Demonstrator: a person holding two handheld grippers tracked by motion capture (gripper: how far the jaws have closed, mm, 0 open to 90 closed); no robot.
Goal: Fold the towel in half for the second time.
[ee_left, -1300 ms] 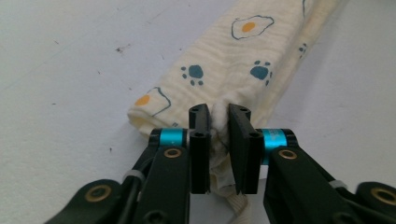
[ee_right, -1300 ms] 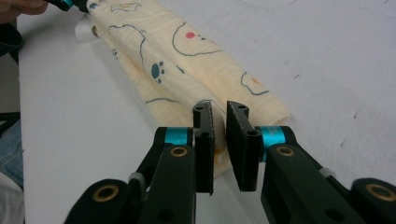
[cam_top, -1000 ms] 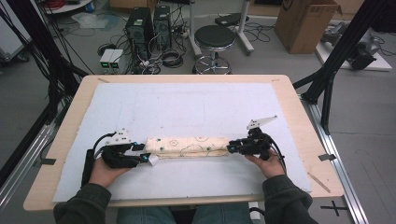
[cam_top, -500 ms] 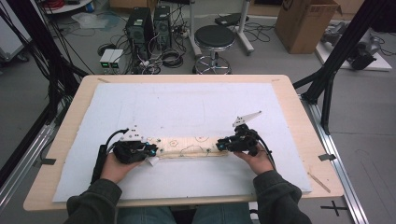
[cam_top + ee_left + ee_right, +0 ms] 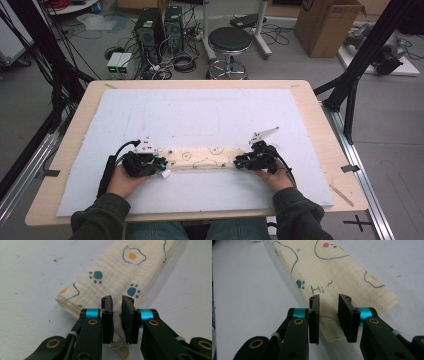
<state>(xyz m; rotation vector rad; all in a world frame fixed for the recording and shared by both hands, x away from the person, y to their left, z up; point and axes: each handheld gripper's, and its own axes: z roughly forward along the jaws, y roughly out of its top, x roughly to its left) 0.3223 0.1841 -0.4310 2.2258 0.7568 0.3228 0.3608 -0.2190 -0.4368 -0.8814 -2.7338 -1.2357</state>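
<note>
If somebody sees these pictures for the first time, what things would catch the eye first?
First, the long folded cloth, cream with fried eggs and paw prints, lying across the near part of the pale blue mat. Next, the left gripper and right gripper, one at each end of the cloth, with its edge between their fingers. Beyond the table, a black stool stands among cables.

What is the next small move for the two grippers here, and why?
Probably lift both ends slightly together. The left gripper and right gripper each have jaws closed around one end of the folded cloth, which lies flat on the mat; the left jaws just reopened a little.
</note>
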